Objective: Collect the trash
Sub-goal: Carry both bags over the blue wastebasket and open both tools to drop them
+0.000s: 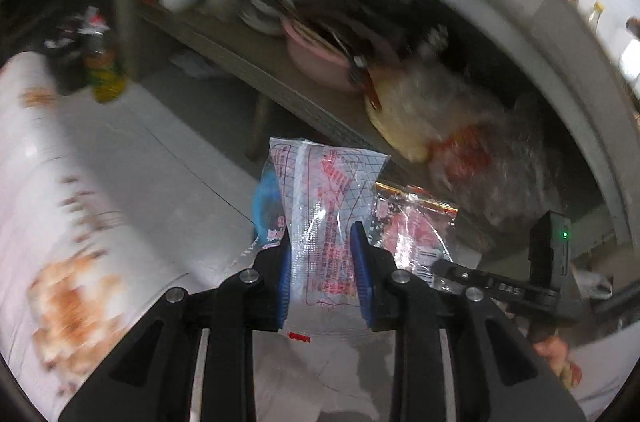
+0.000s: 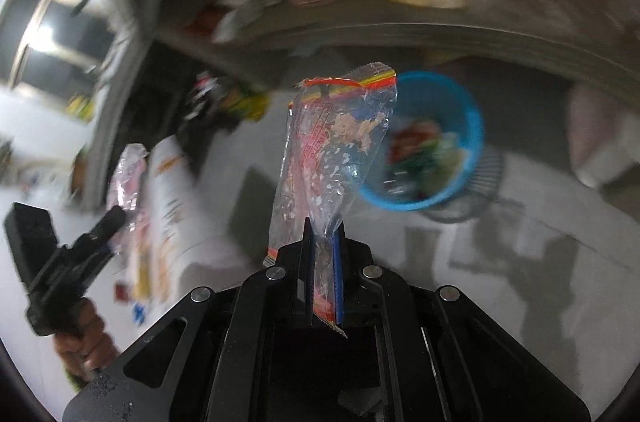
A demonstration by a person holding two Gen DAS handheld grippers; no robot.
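Shelf clutter (image 1: 304,22) and bin contents (image 2: 424,150), motion-blurred.

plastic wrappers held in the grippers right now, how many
2: a clear red-printed wrapper in the left gripper; a clear red-edged wrapper in the right gripper. Other litter is too blurred to count.

Clear crinkled plastic wrapper with red print and grid lines (image 1: 326,218) is held upright between blue pads. Second clear wrapper with red-yellow top strip (image 2: 336,158) is pinched upright, before blue round bin holding trash (image 2: 468,126).
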